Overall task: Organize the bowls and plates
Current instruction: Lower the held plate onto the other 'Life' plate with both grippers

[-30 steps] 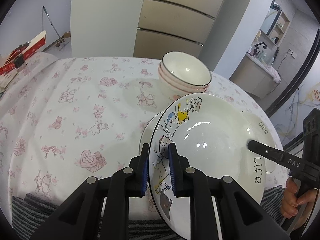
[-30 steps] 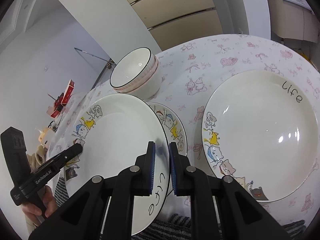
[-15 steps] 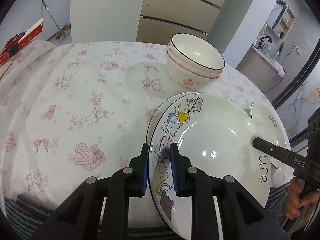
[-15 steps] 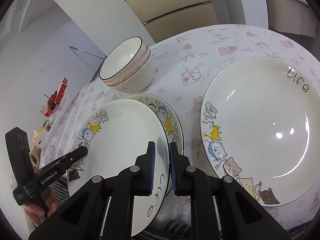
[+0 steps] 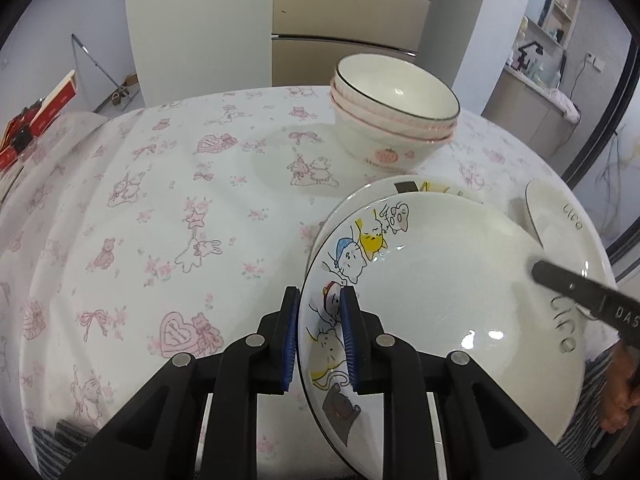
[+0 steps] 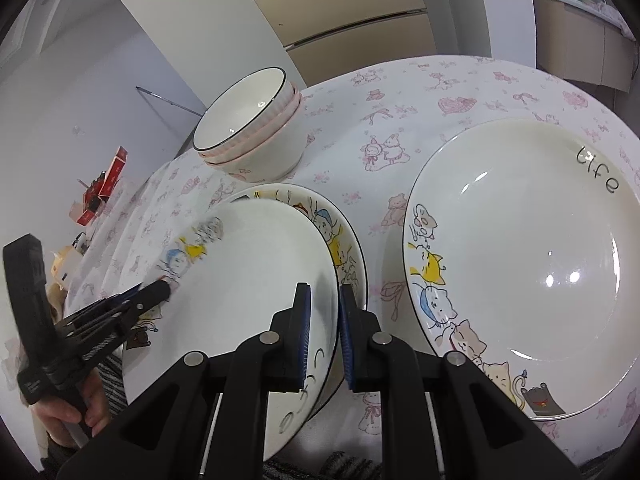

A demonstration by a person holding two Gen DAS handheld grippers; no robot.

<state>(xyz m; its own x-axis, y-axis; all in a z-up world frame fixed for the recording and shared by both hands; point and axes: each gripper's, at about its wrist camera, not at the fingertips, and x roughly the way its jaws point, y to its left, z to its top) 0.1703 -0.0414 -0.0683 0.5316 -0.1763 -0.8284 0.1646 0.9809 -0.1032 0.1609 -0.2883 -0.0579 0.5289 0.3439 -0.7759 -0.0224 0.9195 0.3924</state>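
White and cat-printed, the tilted plate is pinched at opposite rims by the left hand-held gripper and right hand-held gripper above a second plate, while only the right view shows the whole large plate, beyond them the stacked bowls on the pink-patterned tabletop.

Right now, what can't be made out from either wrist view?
- Lower plate: mostly covered by the held plate, both views.
- Held plate's cat print: motion-blurred in the right view.
- Large plate: cut off behind the held plate, left view.
- Bowl stack: count unclear, rims overlap.
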